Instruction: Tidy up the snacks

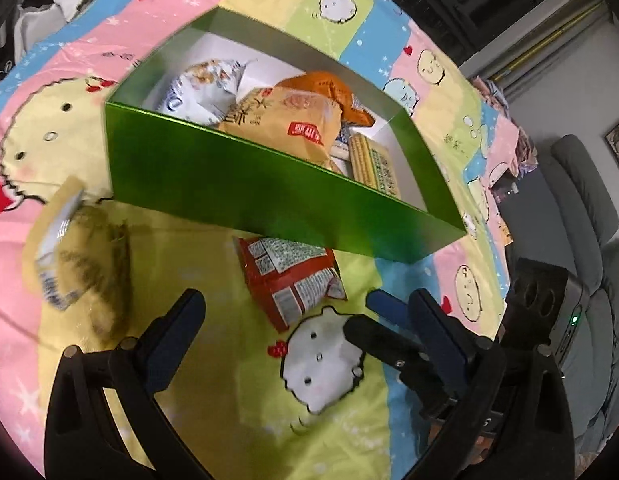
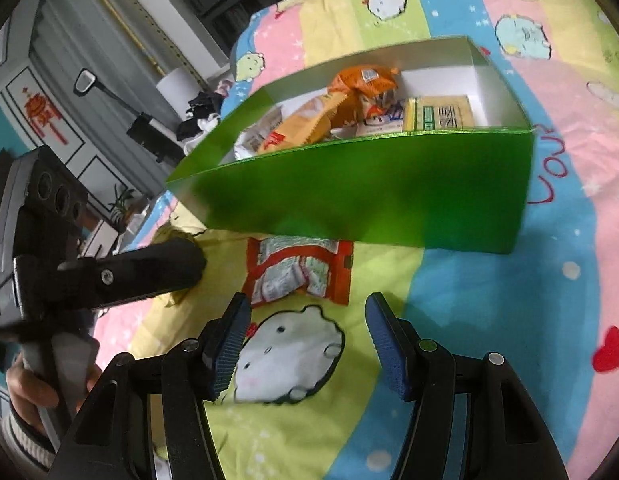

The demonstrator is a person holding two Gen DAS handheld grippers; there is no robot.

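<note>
Hovering side by side, spread: left hand-held gripper [image 1: 305,312], right hand-held gripper [image 2: 307,344], near red packet [image 2: 299,274].

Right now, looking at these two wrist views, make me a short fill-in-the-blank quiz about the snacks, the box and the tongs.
1. The box holding several snacks is colored ____.
2. The red snack packet lies ____ the box, on the bedsheet.
3. The right tongs are ____, gripping nothing.
4. The left tongs are ____, also gripping nothing.

Missing words: green; outside; open; open
</note>
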